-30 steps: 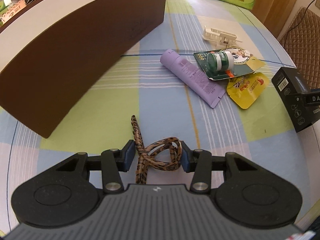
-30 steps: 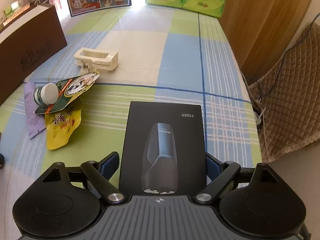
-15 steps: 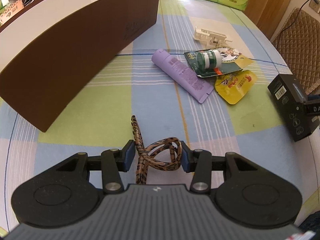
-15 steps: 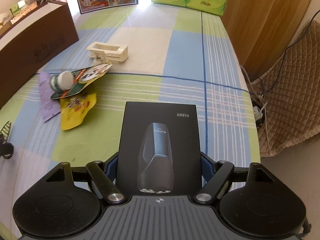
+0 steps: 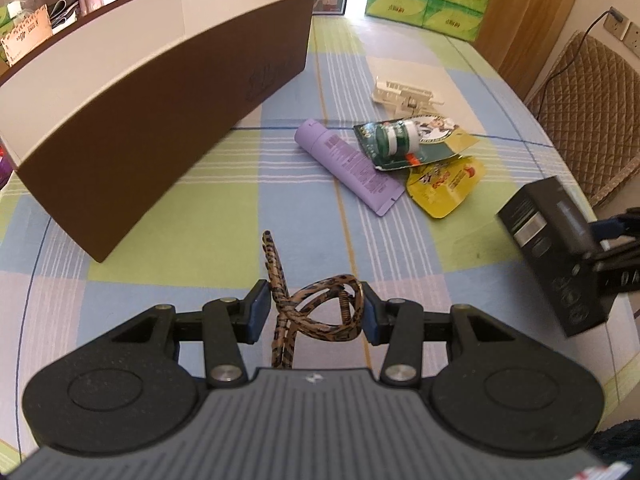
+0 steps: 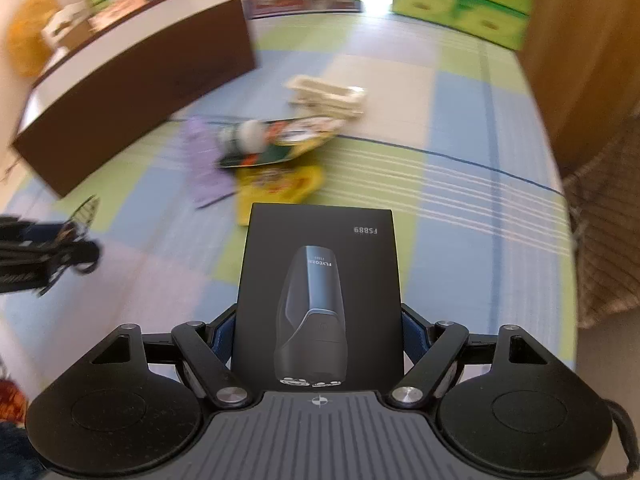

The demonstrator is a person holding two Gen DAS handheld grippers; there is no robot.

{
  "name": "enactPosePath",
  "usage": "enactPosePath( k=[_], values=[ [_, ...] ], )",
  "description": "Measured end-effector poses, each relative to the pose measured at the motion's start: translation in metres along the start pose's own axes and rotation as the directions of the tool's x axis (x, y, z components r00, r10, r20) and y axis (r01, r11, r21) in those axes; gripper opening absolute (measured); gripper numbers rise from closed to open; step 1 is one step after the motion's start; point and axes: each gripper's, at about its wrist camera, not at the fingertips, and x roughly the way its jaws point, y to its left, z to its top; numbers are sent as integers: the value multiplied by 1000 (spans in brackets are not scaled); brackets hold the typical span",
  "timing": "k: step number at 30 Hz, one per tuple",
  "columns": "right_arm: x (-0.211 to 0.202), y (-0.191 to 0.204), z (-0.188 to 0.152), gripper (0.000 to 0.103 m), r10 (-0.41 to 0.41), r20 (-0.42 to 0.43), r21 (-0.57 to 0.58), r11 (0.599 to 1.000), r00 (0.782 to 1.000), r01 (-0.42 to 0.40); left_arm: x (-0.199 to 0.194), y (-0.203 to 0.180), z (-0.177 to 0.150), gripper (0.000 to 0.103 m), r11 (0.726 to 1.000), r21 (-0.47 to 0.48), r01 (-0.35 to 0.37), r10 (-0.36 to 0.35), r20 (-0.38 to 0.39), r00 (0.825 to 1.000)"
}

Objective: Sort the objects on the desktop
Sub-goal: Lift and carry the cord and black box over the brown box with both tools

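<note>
Two grippers were under my control, both loaded. Ahead and left of the left gripper (image 5: 314, 312) stood the brown box (image 5: 160, 120), open-topped and white inside, its long wall running diagonally away. Bare checked tablecloth (image 5: 224, 216) lay between that wall and the clutter ahead-right, leaving a clear lane forward. The tablecloth's right edge ran close beside the right gripper (image 6: 318, 336), with a quilted chair (image 6: 600, 216) just past it.

Compared with a second earlier, more of the box's open top was in the left view, and the clutter sat farther ahead. In the right view the box, formerly at the frame's left edge, stood well ahead-left, the black carton hung partly over the yellow pouch (image 6: 276, 188), and the background was blurred.

The left gripper's pads were closed on a leopard-print strap (image 5: 316, 306), a thin looped band with one loose end pointing forward. The right gripper's pads pressed both long sides of the black carton (image 6: 320, 292), which bore a shaver picture and pale lettering.

Ahead-right of the left gripper lay a purple tube (image 5: 348, 164), a green card (image 5: 416, 148) with a white-capped bottle (image 5: 400, 142) on it, the pouch touching the card, and a cream plastic holder (image 5: 404, 94) beyond.
</note>
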Motion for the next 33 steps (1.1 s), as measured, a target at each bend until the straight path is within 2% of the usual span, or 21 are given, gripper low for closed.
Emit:
enactPosePath(
  k=[8, 16, 21, 29, 33],
  values=[
    [-11, 43, 9, 76, 116, 22, -116, 987, 993, -113, -30, 3, 4, 41, 1000, -8, 17, -16, 58, 998],
    [-25, 71, 46, 76, 181, 82, -212, 964, 980, -161, -67, 19, 25, 41, 999, -31, 42, -37, 143, 989],
    [-29, 90, 82, 76, 212, 132, -289, 943, 968, -167, -84, 42, 48, 41, 998, -55, 19, -8, 200, 980],
    [-24, 129, 158, 76, 300, 210, -387, 899, 931, -202, -96, 97, 99, 41, 994, -92, -52, 76, 279, 957],
    [-10, 150, 205, 76, 316, 226, -441, 877, 922, -192, -86, 132, 131, 41, 987, -130, -93, 126, 277, 953]
  ],
)
